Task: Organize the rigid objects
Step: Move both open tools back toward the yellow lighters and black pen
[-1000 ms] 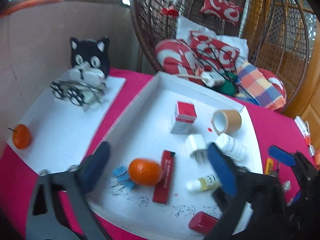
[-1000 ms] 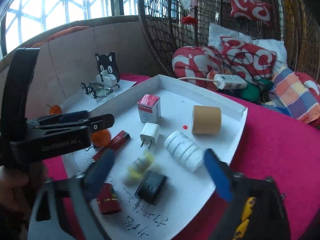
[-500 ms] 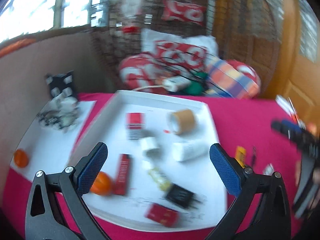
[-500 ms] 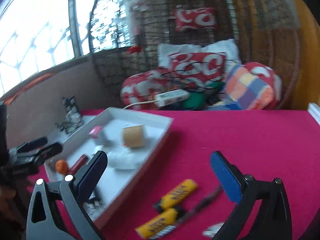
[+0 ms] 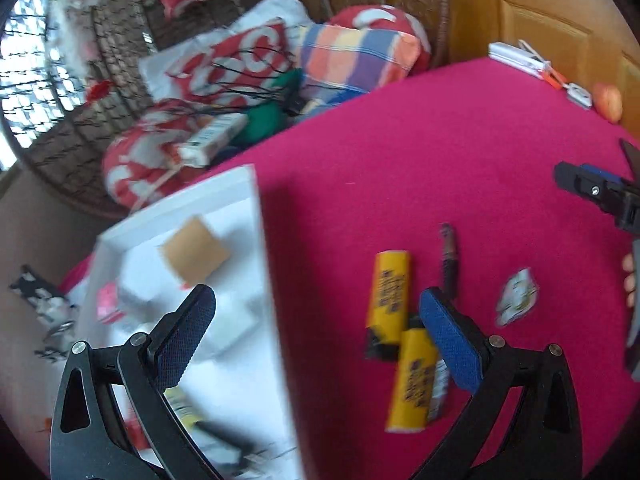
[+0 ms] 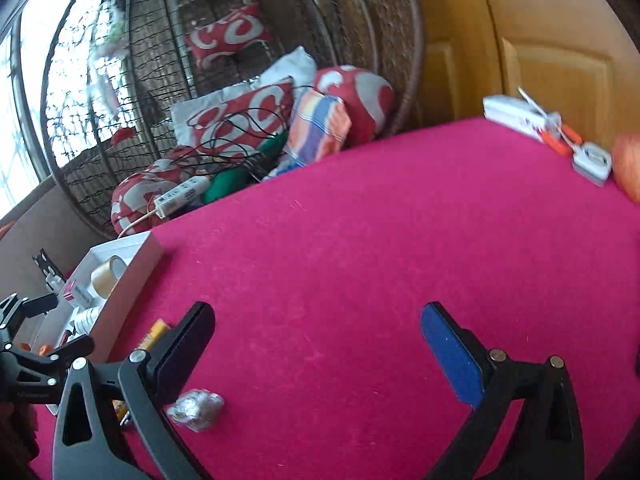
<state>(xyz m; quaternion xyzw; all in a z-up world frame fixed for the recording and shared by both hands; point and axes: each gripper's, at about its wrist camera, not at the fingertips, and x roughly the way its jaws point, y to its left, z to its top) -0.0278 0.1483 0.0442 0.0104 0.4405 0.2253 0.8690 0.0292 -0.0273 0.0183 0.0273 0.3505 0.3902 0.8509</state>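
My left gripper (image 5: 316, 336) is open over the white tray's right edge (image 5: 264, 264), nothing between its fingers. Two yellow bars (image 5: 390, 294) lie on the magenta cloth just right of the tray, beside a dark pen-like stick (image 5: 449, 258) and a crumpled foil wrapper (image 5: 516, 296). In the tray sits a brown tape roll (image 5: 196, 250); the rest there is blurred. My right gripper (image 6: 316, 344) is open above bare cloth. The foil wrapper (image 6: 196, 408) lies by its left finger, a yellow bar (image 6: 154, 332) and the tray (image 6: 132, 276) further left.
A wicker hanging chair with red-and-white cushions (image 6: 240, 120) and a power strip (image 6: 182, 196) stands behind the table. At the far right edge lie a white box (image 6: 512, 116), orange scissors (image 6: 560, 136) and an orange fruit (image 6: 628, 164). A wooden door is behind.
Both grippers have swung right, away from the tray's middle. The left now looks at the tray's right edge and yellow bars; the right looks over the cloth toward the far right corner.
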